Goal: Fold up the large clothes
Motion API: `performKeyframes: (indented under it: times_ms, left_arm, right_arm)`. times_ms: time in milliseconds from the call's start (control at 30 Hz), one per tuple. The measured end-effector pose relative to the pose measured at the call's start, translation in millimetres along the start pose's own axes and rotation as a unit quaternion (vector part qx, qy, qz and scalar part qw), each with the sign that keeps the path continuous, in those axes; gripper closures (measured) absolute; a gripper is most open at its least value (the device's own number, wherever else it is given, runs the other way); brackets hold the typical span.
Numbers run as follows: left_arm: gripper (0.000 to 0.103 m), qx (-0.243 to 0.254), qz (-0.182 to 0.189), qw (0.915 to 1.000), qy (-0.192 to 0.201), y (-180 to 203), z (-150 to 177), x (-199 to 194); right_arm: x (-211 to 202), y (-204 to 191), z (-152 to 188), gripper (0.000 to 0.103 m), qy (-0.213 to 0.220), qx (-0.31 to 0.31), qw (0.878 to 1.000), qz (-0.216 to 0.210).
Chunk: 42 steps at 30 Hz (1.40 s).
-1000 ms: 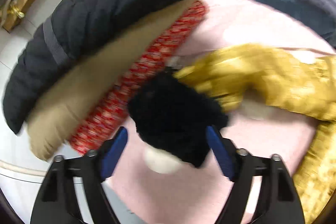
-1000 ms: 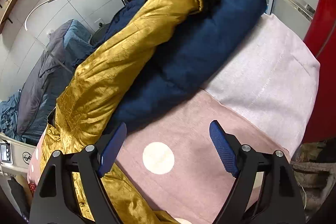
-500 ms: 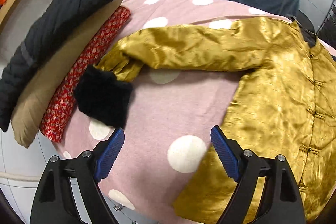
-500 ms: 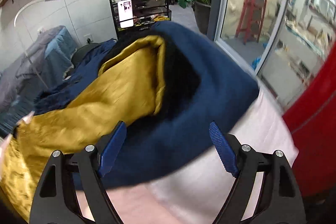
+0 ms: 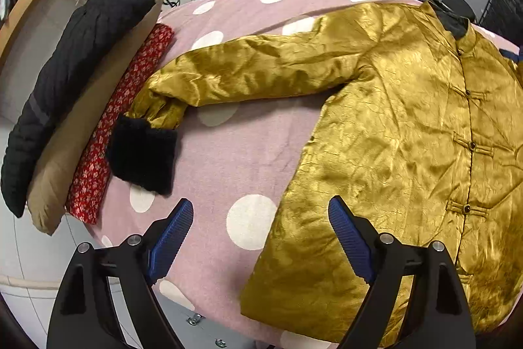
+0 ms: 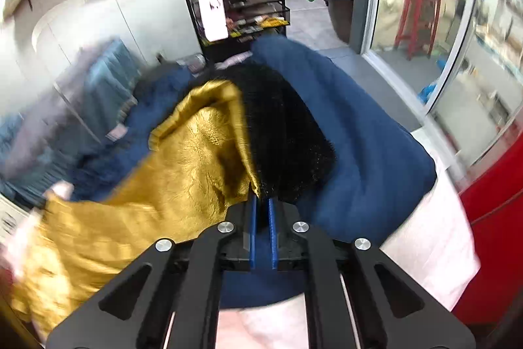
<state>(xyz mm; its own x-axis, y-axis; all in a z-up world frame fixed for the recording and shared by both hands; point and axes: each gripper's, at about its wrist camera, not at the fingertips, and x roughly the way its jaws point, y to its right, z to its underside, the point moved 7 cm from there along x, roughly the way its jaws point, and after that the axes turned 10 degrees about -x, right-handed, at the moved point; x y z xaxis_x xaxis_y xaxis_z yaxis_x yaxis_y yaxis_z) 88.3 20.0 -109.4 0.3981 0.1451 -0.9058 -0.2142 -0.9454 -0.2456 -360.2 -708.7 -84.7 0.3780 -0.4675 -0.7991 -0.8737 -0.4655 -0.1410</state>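
At right cuff: your right fingers (image 6: pixel 261 215) pinch jacket (image 5: pixel 408 133) cuff edge; thin bite may slip.
Left fingers (image 5: pixel 261 234): wide, holding nothing.

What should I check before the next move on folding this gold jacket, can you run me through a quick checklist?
1. Right gripper shut on the sleeve end of the gold jacket, at the seam of gold fabric and black cuff: ok.
2. Left gripper open with nothing between its pads: ok.
3. Left sleeve stretched out flat on the dotted blanket: ok.
4. Jacket front buttoned and facing up: ok.
5. Jacket body smooth: not ok, it is creased.
6. Right sleeve free of the blue garment beneath it: cannot tell.
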Motion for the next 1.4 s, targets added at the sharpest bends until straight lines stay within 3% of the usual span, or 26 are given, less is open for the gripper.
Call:
performKeyframes:
  times_ms: [133, 200, 267, 333, 400, 467, 533, 600, 633, 667, 733, 767, 800, 867, 967, 1067, 1100, 1200, 1233, 1300, 1333, 1400]
  left_arm:
    - [0.02, 0.013, 0.009, 0.9999, 0.003, 15, -6, -3]
    - [0.02, 0.015, 0.017, 0.9997, 0.006, 23, -12, -3]
    - [0.02, 0.017, 0.028, 0.9994, 0.01, 33, -17, -5]
    - [0.02, 0.019, 0.036, 0.9991, 0.015, 40, -21, -7]
    - [0.02, 0.022, 0.042, 0.9986, 0.023, 45, -23, -12]
    - [0.02, 0.024, 0.041, 0.9984, 0.031, 45, -23, -16]
    - [0.019, 0.022, 0.037, 0.9987, 0.028, 41, -18, -15]
    - [0.019, 0.018, 0.033, 0.9991, 0.017, 36, -13, -10]
    - [0.019, 0.018, 0.029, 0.9993, 0.015, 33, -10, -8]
    - [0.019, 0.019, 0.026, 0.9994, 0.014, 31, -9, -7]
    - [0.019, 0.018, 0.021, 0.9995, 0.014, 29, -7, -6]
    - [0.019, 0.017, 0.021, 0.9995, 0.014, 29, -7, -6]
    - [0.019, 0.017, 0.022, 0.9995, 0.014, 29, -7, -6]
    - [0.019, 0.015, 0.027, 0.9994, 0.014, 33, -8, -6]
    - [0.019, 0.017, 0.039, 0.999, 0.014, 43, -10, -7]
    - [0.019, 0.026, 0.047, 0.9984, 0.015, 56, -9, -10]
    - [0.019, 0.029, 0.05, 0.9982, 0.017, 59, -8, -11]
    - [0.019, 0.038, 0.054, 0.9977, 0.016, 66, -6, -13]
    - [0.019, 0.04, 0.053, 0.9976, 0.016, 67, -5, -13]
    - [0.019, 0.044, 0.05, 0.9977, 0.014, 66, -2, -11]
    - [0.019, 0.044, 0.048, 0.9978, 0.013, 65, -1, -10]
    - [0.019, 0.041, 0.044, 0.9982, 0.01, 60, 1, -9]
  right_arm:
    - [-73, -9, -27, 0.098, 0.021, 0.018, 0.999, -0.042]
    - [-92, -18, -42, 0.098, -0.004, -0.009, 0.999, -0.036]
    - [-86, -25, -45, 0.098, -0.031, -0.018, 0.998, -0.048]
    - [-62, -22, -49, 0.098, -0.032, -0.019, 0.999, -0.029]
    - [-24, -15, -36, 0.098, -0.063, -0.038, 0.997, 0.027]
    - [2, -9, -16, 0.097, -0.095, -0.029, 0.994, 0.033]
    - [25, 0, 6, 0.089, -0.108, 0.001, 0.994, 0.021]
    - [33, 7, 18, 0.068, -0.106, 0.021, 0.994, 0.014]
    - [31, 11, 24, 0.065, -0.097, 0.039, 0.995, -0.001]
    - [23, 12, 27, 0.061, -0.08, 0.052, 0.995, -0.009]
    - [-1, 20, 29, 0.038, -0.033, 0.078, 0.996, -0.006]
    - [-17, 27, 31, 0.021, -0.003, 0.097, 0.995, 0.005]
    - [-33, 36, 33, 0.019, 0.03, 0.121, 0.992, 0.014]
    - [-50, 49, 43, 0.019, 0.061, 0.158, 0.986, 0.014]
    - [-45, 71, 73, 0.019, 0.034, 0.226, 0.973, 0.022]
    - [-26, 91, 110, 0.019, 0.007, 0.332, 0.943, -0.009]
    - [-16, 95, 124, 0.019, 0.004, 0.383, 0.923, -0.041]
    - [7, 92, 141, 0.019, 0.017, 0.46, 0.88, -0.115]
    - [11, 91, 142, 0.019, 0.028, 0.471, 0.872, -0.129]
    - [20, 89, 137, 0.021, 0.04, 0.472, 0.869, -0.143]
    - [25, 88, 135, 0.026, 0.044, 0.473, 0.868, -0.143]
    - [27, 82, 127, 0.062, 0.051, 0.468, 0.867, -0.16]
